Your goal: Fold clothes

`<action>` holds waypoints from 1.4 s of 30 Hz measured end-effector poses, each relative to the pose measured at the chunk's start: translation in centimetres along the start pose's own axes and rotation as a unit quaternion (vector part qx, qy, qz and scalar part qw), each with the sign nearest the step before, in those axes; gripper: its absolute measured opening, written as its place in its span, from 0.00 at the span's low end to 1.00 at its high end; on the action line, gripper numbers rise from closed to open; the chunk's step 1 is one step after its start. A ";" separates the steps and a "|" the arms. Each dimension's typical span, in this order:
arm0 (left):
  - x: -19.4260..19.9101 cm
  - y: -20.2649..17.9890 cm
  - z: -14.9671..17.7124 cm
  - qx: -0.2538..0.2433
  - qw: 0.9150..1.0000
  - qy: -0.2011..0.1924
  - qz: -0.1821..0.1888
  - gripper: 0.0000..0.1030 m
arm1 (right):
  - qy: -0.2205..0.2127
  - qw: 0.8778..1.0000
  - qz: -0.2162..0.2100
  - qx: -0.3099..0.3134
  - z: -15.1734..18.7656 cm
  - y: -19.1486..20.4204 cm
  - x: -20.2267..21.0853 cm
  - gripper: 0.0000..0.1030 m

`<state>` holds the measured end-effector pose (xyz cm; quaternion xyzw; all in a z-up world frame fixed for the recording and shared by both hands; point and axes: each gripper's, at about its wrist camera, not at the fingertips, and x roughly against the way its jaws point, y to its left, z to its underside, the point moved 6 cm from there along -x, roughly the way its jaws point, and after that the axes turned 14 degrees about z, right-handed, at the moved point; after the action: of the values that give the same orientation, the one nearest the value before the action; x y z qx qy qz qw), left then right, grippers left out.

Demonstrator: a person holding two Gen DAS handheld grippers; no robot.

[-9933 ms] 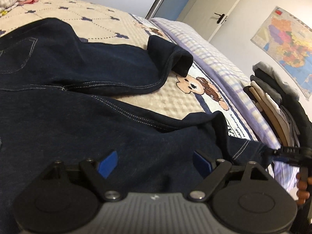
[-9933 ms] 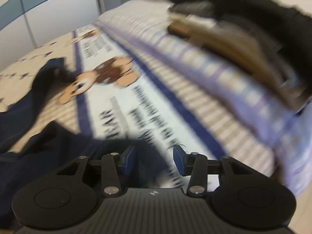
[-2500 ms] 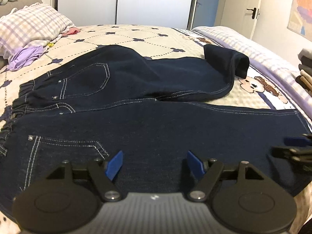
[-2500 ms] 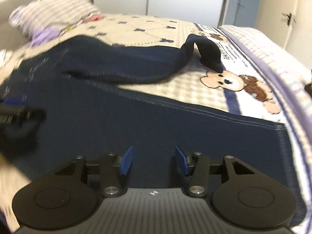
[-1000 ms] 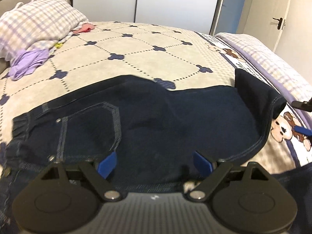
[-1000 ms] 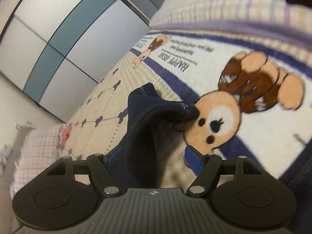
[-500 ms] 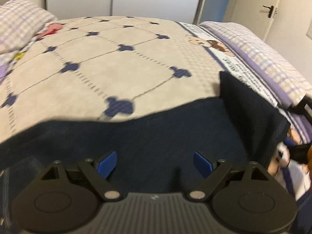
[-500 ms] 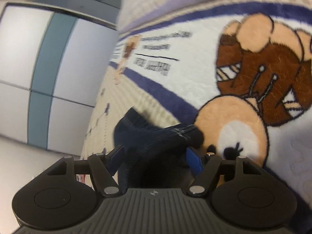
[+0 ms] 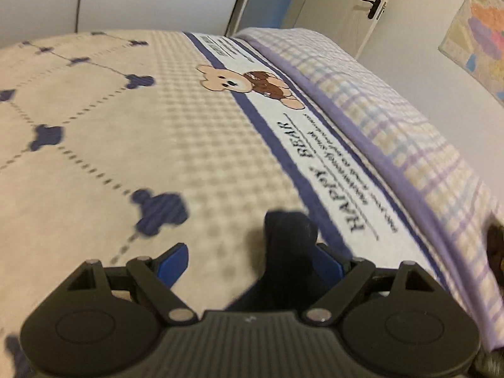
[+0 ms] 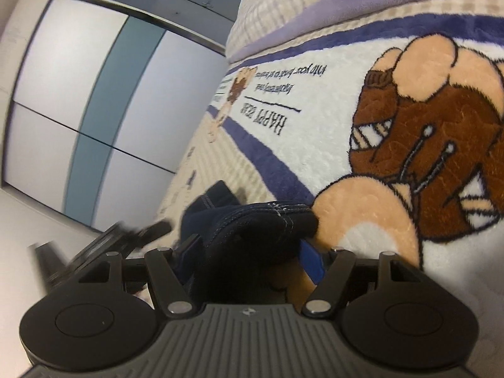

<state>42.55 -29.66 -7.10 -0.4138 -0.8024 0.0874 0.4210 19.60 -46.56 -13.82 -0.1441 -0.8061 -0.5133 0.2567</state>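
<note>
Denim of the dark trousers' leg end [image 10: 252,220] lies bunched between the wide-spread jaws of the right gripper [image 10: 252,252], near the bear-printed border of the bed [image 9: 94,157]. The left gripper [image 9: 252,261], equally wide, has a dark fold [image 9: 289,236] against its right finger. Neither pinches cloth yet; each should probably close squarely on the hem edge before any lift.

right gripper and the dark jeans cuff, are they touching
Touching. In the right wrist view the folded dark jeans cuff sits between the open right gripper fingers and overlaps the blue pad on one side, with no gap showing there.
</note>
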 end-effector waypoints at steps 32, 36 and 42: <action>-15.2 -6.3 0.3 0.005 0.980 0.041 0.192 0.46 | -0.166 0.969 0.182 0.016 -4.4 -3.8 4.4 0.21; -15.1 -5.8 -0.6 0.013 0.975 0.070 0.212 0.50 | -0.151 0.973 0.175 0.000 -4.7 -4.8 4.6 0.21; -14.3 -4.7 -1.2 0.012 0.981 0.066 0.183 0.52 | -0.149 0.972 0.179 0.010 -4.4 -4.3 4.9 0.19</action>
<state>44.93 -43.46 -12.66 -0.5537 -0.6826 0.1452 0.4543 14.62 -52.55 -12.85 -0.3588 -0.8015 -0.4233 0.2227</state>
